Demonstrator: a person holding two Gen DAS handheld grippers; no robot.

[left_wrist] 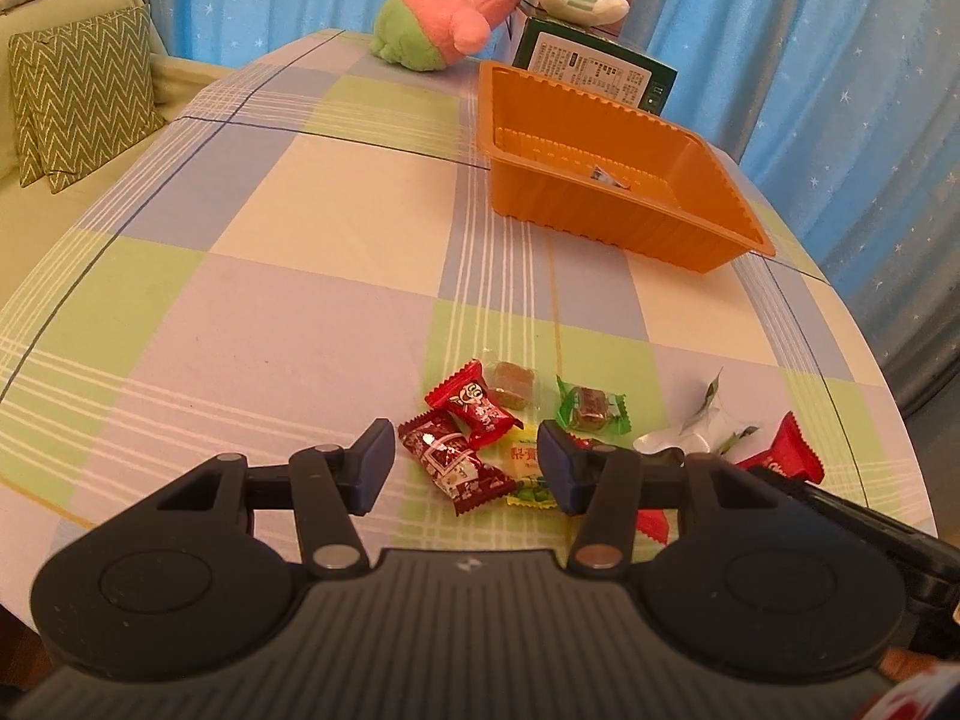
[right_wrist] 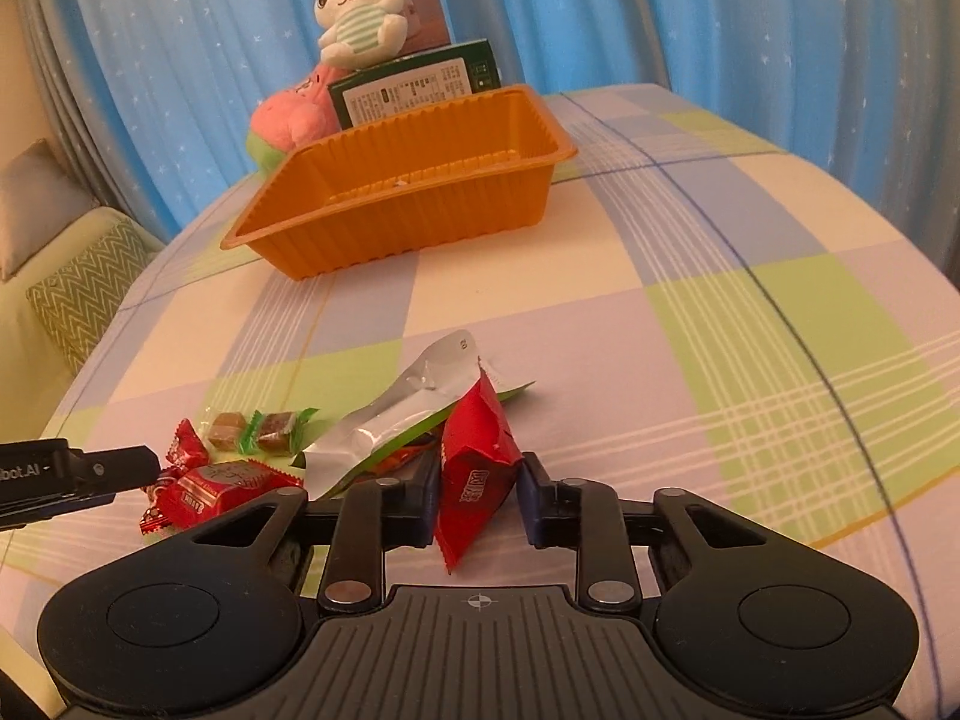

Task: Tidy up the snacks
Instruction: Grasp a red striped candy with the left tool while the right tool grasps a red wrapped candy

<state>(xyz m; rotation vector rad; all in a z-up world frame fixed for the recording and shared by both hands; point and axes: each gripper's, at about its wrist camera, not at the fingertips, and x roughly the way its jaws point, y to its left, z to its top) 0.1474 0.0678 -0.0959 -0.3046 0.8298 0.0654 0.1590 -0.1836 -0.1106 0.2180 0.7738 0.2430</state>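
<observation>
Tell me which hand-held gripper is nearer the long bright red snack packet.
Right. The right hand-held gripper has closed on the red snack packet; the left hand-held gripper sits beside it, open over other candies.

Ribbed orange plastic tray: thin, semi-glossy walls. Checked pastel cloth table cover: matt, smooth. Red foil-like candy packet: glossy, crinkled. Silver-lined torn wrapper: shiny. Black plastic gripper fingers: matt, with bright metal pins. White plush rabbit toy: fuzzy.
</observation>
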